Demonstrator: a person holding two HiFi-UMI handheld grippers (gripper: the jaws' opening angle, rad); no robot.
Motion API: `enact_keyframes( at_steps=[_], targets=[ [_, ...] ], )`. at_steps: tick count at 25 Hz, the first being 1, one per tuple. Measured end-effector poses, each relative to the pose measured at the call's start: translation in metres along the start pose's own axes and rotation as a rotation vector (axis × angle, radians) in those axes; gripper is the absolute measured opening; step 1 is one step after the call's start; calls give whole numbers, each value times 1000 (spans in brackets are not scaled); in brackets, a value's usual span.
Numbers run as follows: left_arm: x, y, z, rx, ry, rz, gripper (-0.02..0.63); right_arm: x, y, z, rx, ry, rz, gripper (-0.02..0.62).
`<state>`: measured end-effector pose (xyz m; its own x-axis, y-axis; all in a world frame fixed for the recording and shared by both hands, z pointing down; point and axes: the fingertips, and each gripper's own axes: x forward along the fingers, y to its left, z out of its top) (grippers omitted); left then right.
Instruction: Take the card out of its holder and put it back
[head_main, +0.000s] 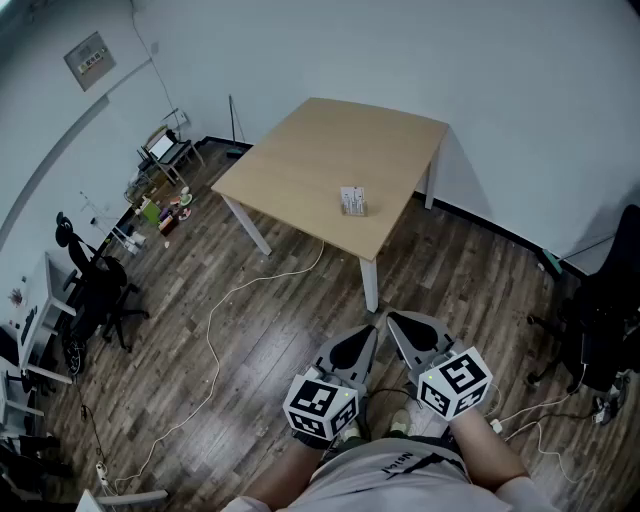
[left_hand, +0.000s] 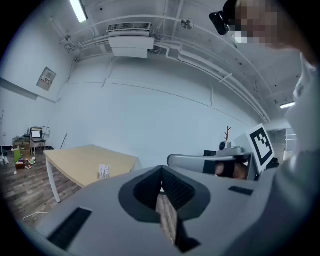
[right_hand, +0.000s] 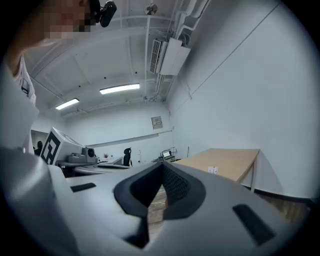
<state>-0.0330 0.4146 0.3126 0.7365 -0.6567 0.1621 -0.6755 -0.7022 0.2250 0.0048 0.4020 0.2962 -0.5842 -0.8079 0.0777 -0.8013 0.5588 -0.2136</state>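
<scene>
The card holder (head_main: 353, 201), a small clear stand with a white card in it, sits near the front edge of the light wooden table (head_main: 330, 140). It shows small in the left gripper view (left_hand: 104, 171) and in the right gripper view (right_hand: 213, 170). Both grippers are held close to the person's body, well short of the table, over the wooden floor. My left gripper (head_main: 371, 329) is shut with nothing between its jaws (left_hand: 161, 168). Beside it my right gripper (head_main: 391, 316) is also shut and holds nothing (right_hand: 162, 164).
A white cable (head_main: 215, 330) trails across the plank floor from the table toward the lower left. Black office chairs stand at the left (head_main: 95, 285) and right (head_main: 605, 320). Clutter and a small stand (head_main: 160, 190) line the left wall.
</scene>
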Motion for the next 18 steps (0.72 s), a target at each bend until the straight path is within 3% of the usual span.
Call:
enact_keyframes(
  at_steps=[18],
  targets=[
    [14,1,11,-6,-24,133,12,-42,-55,22,73,-81,-4,14]
  ],
)
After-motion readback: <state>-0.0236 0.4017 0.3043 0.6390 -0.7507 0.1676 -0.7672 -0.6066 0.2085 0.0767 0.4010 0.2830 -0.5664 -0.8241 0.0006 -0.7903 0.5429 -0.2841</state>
